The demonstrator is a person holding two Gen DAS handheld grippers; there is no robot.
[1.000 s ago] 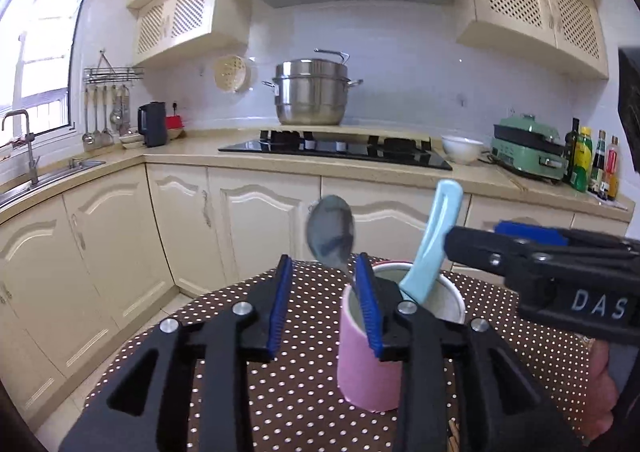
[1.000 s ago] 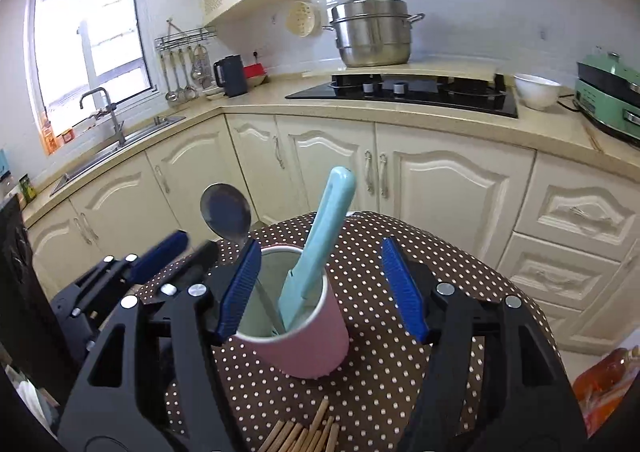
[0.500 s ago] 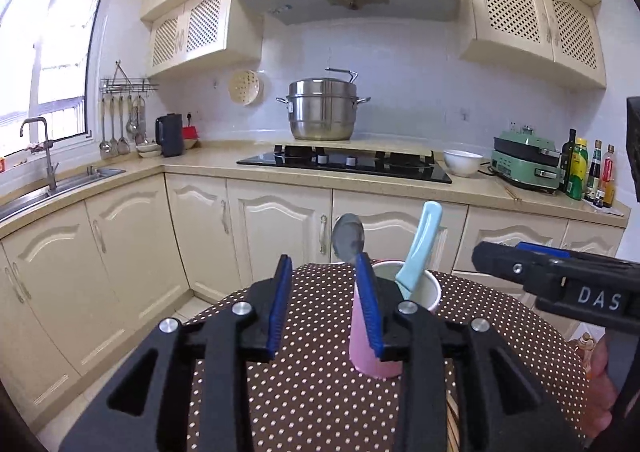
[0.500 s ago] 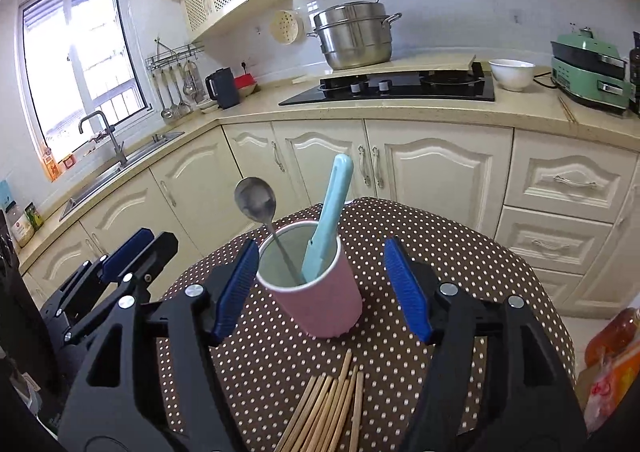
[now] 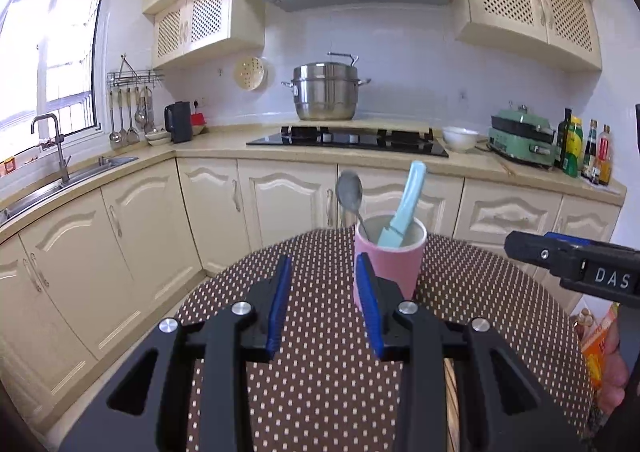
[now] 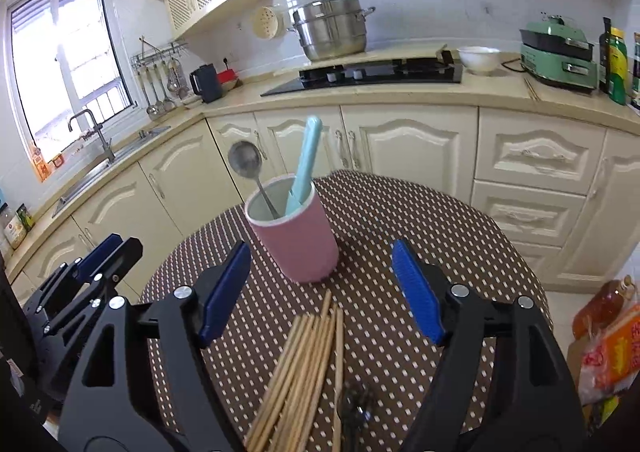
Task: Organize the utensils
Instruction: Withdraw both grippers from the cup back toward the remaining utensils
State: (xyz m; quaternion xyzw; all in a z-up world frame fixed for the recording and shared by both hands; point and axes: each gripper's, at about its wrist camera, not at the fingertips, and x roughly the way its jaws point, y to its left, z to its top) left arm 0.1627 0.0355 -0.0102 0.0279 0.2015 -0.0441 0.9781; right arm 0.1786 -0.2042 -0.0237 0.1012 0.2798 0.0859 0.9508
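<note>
Both tools are empty. The left gripper (image 5: 324, 304) has its blue pads apart w/ nothing between them; the right gripper (image 6: 320, 292) is spread wider, also holding nothing.

The pink cylindrical cup (image 6: 294, 240) stands upright on the round table w/ brown polka-dot cloth (image 6: 400, 212), toward its far edge. Inside it are a steel spoon (image 6: 245, 164), bowl end up and leaning left, and a light-blue plastic-handled utensil (image 6: 306, 160), handle up and tilted slightly right.

The bundle of bare wooden chopsticks (image 6: 304, 364) lies flat on the cloth betw. the right gripper's fingers, nearer the camera than the cup. Long axis runs roughly from the camera toward the cup, far tips fanning a bit and ending just short of the cup's base. A dark utensil (image 6: 354, 408) lies beside them, too blurred to identify.

Risks, imo: the sticks are loose and not squared up, so a pinch across the bundle could catch only some and scatter the rest. Lifted near one end, they'd droop and splay. Cup is light, top-heavy w/ tall contents; a nudge from either tool, or sticks jabbing its rim, could tip it off the table edge.
</note>
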